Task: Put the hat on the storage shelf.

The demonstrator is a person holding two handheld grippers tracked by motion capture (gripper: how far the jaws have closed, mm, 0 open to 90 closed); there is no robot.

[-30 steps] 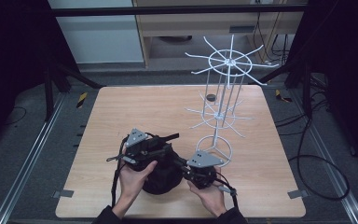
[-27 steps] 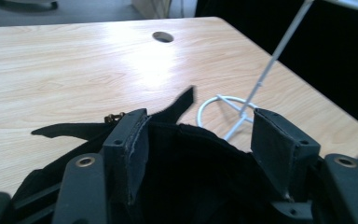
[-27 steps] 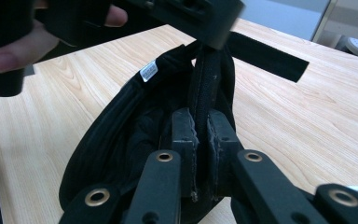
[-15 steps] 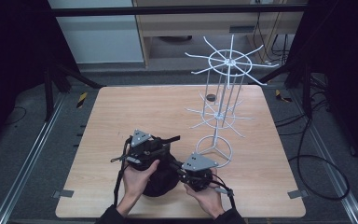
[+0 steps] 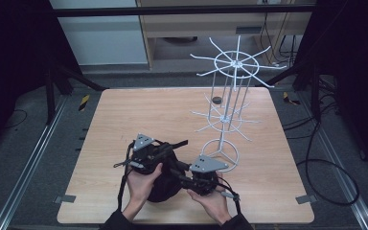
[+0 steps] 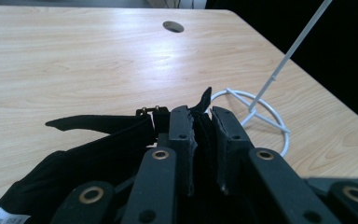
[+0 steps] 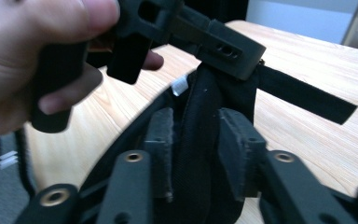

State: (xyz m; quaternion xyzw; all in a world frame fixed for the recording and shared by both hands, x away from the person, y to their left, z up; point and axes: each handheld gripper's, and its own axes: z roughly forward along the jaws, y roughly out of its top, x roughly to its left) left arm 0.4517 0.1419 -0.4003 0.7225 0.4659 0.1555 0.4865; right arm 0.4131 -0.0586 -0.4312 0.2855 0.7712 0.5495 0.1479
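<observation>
A: Gripping what, left claw [image 6: 200, 140]?
B: Clamped on the black cap [image 5: 165, 184] at the surface's [image 5: 139, 115] near edge (for a handover); right claw [image 7: 198, 149], jaws just opening, loosely straddles its fabric, freeing it

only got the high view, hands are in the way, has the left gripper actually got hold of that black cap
Observer: yes. In the left gripper view the left gripper has just been closing, and its jaws now pinch a fold of the black cap right beside the strap buckle.
Operator: and the right one
Observer: in the right gripper view the right gripper has just been opening. A band of the cap stands between its pads, but they no longer clamp it.
</observation>
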